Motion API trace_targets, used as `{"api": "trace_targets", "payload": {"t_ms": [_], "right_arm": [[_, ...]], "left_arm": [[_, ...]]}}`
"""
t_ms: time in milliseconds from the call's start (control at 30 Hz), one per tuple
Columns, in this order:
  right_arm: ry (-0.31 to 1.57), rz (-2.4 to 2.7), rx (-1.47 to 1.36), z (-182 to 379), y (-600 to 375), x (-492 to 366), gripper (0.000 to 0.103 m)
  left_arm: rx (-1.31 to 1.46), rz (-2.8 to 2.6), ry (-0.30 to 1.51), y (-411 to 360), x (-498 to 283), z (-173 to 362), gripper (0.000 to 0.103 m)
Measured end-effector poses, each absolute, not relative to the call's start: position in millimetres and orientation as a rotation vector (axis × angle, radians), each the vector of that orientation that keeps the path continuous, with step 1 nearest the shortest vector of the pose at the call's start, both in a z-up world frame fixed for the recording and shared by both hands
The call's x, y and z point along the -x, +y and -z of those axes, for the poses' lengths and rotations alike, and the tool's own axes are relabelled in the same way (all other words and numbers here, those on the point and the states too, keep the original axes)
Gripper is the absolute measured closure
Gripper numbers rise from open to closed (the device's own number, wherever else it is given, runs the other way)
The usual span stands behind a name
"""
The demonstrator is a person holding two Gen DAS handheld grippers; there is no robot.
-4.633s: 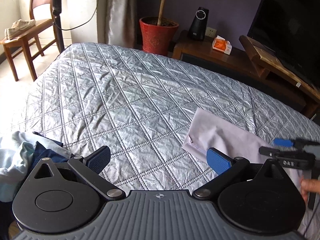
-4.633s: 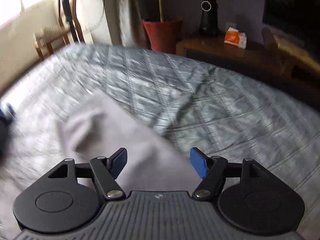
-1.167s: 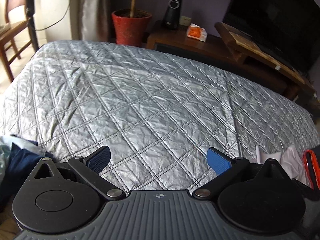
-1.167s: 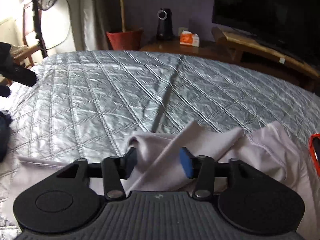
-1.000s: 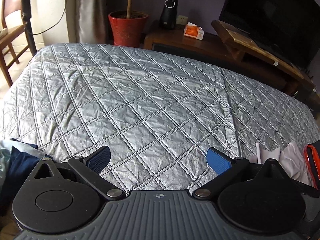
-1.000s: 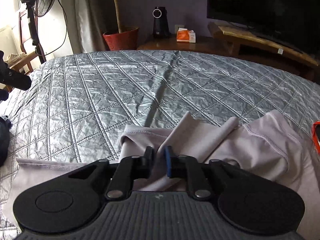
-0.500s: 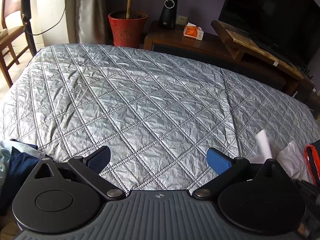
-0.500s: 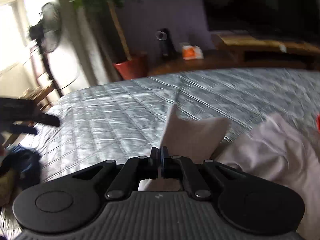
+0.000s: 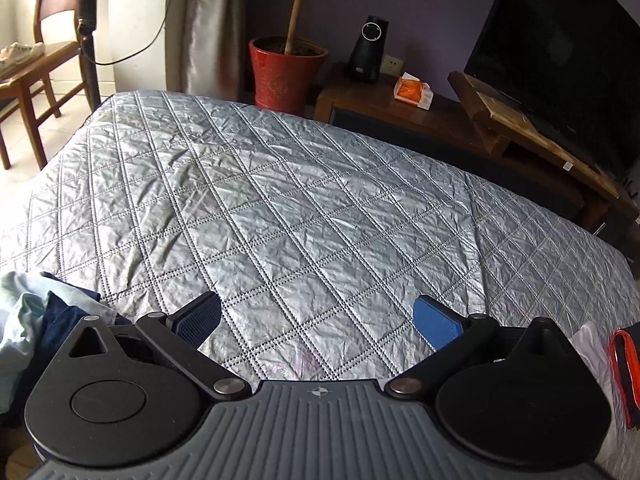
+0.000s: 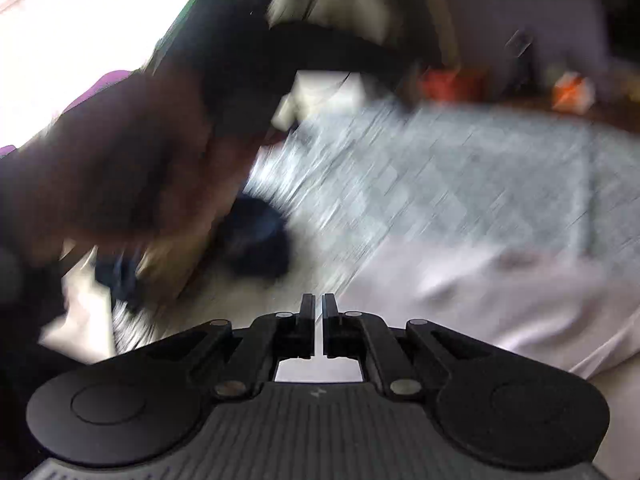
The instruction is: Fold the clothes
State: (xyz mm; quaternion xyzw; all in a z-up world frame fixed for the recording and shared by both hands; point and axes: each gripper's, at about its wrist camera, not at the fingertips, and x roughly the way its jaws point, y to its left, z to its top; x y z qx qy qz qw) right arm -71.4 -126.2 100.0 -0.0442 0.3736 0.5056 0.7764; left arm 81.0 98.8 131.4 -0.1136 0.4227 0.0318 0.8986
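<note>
My left gripper (image 9: 316, 320) hangs open over the quilted silver bedspread (image 9: 280, 208), with nothing between its blue pads. A corner of the pale lilac garment (image 9: 588, 336) shows at that view's right edge. The right wrist view is heavily blurred. My right gripper (image 10: 318, 308) is shut, a thin pale strip of cloth showing between its jaws, and the lilac garment (image 10: 500, 300) spreads over the bed to its right. A person's hand (image 10: 120, 160) with a dark handle fills the left of that view.
A heap of light and dark blue clothes (image 9: 24, 320) lies at the bed's near left. A dark item with orange trim (image 9: 624, 376) sits at the right edge. Beyond the bed stand a red plant pot (image 9: 286, 70), a wooden TV bench (image 9: 520, 120) and a chair (image 9: 24, 76).
The right gripper closed on a fold of the lilac garment, lifted it and swung fast to the left. The left gripper stayed open over the bed, shifting only slightly.
</note>
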Motion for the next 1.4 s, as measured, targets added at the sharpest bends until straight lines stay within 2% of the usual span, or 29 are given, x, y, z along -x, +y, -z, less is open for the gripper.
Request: {"api": "trace_targets", "payload": {"t_ms": [67,133,200,300,400,467,533,667,800,1167,1200,1233,1400], "right_arm": [[0.79,-1.074,0.133,-98.9,-133.1,74.2,0.097],[0.78,-0.995,0.065,-109.6,-159.9,71.9,0.082],[0.771,-0.86,0.04,-116.7,-190.7,44.9,0.074],[0.768,-0.674,0.024,-131.8,-244.9,10.4,0.073],[0.792,-0.521,0.009,-146.4,-296.0,-30.0,0.064],[0.786,-0.47,0.017,-155.6,-316.4,-45.4,0.063],[0.791,-0.429,0.02,-157.6,-332.4,-70.6,0.057],[0.819,-0.369,-0.02,-150.6,-357.9,-106.2,0.057],[0.903,-0.37,-0.046,-129.3,-369.5,-138.3,0.046],[1.081,-0.438,-0.204,-87.7,-392.6,-177.4,0.046],[1.099,-0.45,-0.215,-84.8,-393.4,-179.4,0.059],[1.115,-0.474,-0.225,-84.2,-393.3,-178.5,0.087],[1.008,-0.56,-0.191,-111.7,-394.7,-152.5,0.088]], "left_arm": [[0.226,-0.064,0.88,97.9,-80.8,-130.8,0.0],[0.217,-0.05,0.892,93.5,-80.5,-127.8,0.0],[0.207,-0.037,0.904,89.1,-80.2,-124.7,0.0],[0.188,0.0,0.928,76.6,-78.9,-118.1,0.0],[0.124,0.066,0.972,47.4,-75.4,-105.9,0.0],[0.064,0.103,1.013,27.4,-72.4,-93.8,0.0],[-0.003,0.137,1.059,7.6,-69.3,-79.7,0.0],[-0.058,0.169,1.143,-12.7,-63.8,-54.0,0.0],[-0.093,0.157,1.193,-21.4,-60.8,-34.9,0.0],[-0.12,0.136,1.178,-29.0,-52.8,-20.5,0.0],[-0.119,0.136,1.176,-29.3,-52.0,-19.4,0.0],[-0.119,0.136,1.174,-29.6,-51.2,-18.2,0.0],[-0.118,0.134,1.165,-31.2,-47.3,-12.4,0.0]]}}
